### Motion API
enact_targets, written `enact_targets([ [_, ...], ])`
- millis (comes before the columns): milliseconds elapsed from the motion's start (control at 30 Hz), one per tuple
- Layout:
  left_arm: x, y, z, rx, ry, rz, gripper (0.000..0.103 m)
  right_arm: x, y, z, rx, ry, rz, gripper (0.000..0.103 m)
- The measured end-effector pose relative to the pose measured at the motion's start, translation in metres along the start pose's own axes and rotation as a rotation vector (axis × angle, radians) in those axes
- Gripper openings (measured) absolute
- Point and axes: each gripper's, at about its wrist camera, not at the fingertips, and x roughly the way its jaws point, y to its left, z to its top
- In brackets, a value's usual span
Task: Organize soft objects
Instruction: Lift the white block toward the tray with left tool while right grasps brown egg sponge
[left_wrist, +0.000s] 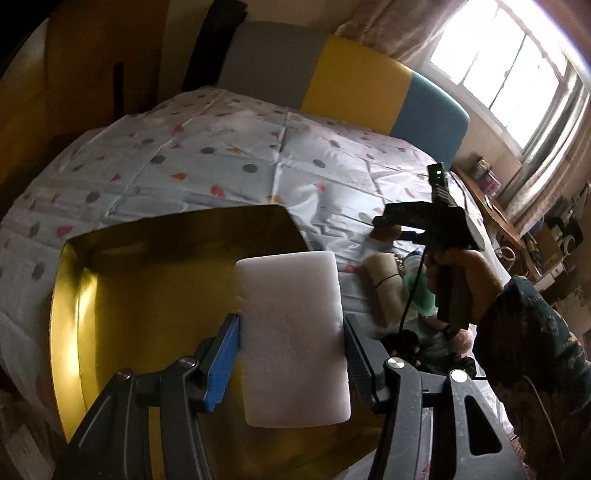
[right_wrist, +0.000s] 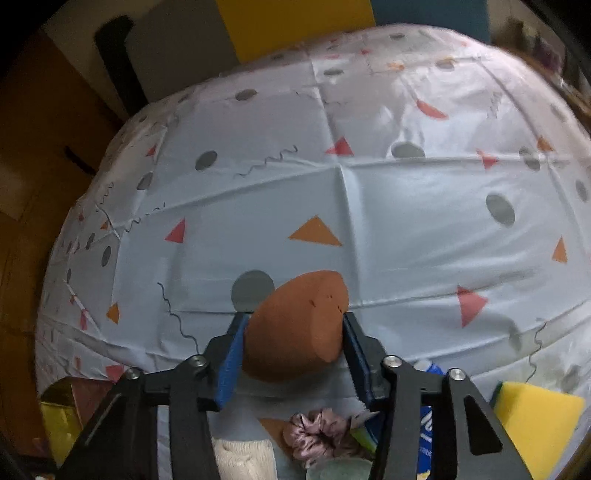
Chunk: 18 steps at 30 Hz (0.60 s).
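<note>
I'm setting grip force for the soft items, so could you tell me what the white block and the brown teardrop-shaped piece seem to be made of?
The white rectangular block looks like matte, fine-pored foam, probably melamine sponge; its sides dent slightly where the left gripper presses. The brown teardrop-shaped piece, held in the right gripper, looks like smooth, matte makeup-sponge foam with tiny nicks.

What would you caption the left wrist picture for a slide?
Left tongs grip a white foam block over a yellow box on the patterned bedsheet.
</note>
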Motion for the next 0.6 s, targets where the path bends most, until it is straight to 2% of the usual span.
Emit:
enact_targets([
  [200, -0.003, 0.005, -0.009, -0.018, -0.014, 0.027, 0.056, -0.029, 0.01, -0.01, -0.089, -0.043, 0.027, 0.042],
  [300, -0.01, 0.005, -0.012, -0.016, -0.031, 0.04, 0.056, -0.055, 0.019, -0.02, -0.127, -0.081, 0.082, 0.043],
  [433, -0.02, 0.004, -0.018, -0.011, -0.054, 0.049, 0.056, -0.088, 0.031, -0.046, -0.198, -0.1, 0.16, 0.044],
  [600, -0.034, 0.001, -0.025, 0.007, -0.085, 0.073, 0.056, -0.113, 0.043, -0.095, -0.287, -0.075, 0.241, 0.045],
])
